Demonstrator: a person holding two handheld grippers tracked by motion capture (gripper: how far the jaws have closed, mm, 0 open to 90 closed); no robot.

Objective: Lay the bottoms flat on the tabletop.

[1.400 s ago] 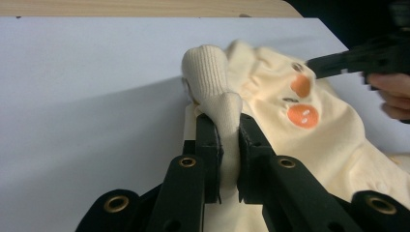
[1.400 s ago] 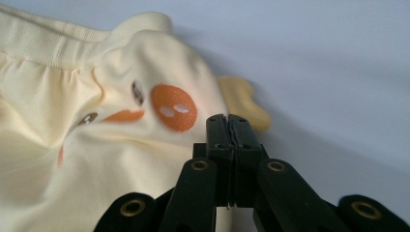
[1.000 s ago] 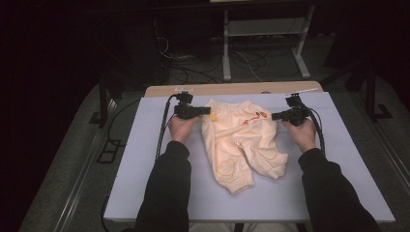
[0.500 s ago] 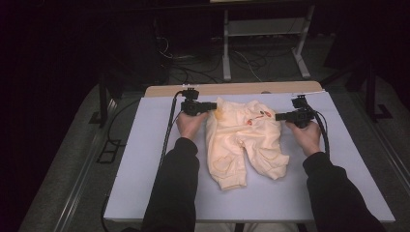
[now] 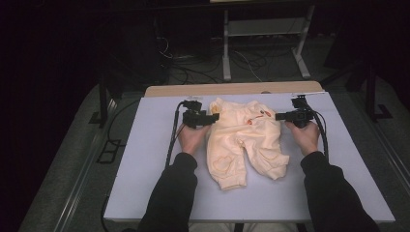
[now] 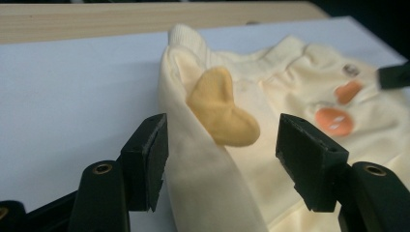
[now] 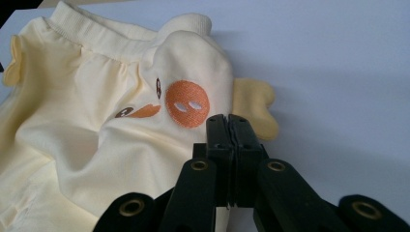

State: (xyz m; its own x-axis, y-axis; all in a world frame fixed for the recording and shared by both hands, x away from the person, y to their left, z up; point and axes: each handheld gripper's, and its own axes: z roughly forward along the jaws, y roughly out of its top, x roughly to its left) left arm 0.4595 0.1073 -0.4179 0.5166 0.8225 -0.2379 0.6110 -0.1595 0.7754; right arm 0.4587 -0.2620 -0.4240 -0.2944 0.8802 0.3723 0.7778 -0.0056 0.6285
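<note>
Baby pants (image 5: 245, 145) lie flat mid-table (image 5: 145, 159), waistband far. Left gripper (image 6: 222, 145) fingers have just been opening, now apart around the left waist edge, not pressing. Right gripper (image 7: 227, 126) fingers clamped together on the right waist corner. Best release evenly so cloth stays smooth

No readable text, label, brand or number appears anywhere.
</note>
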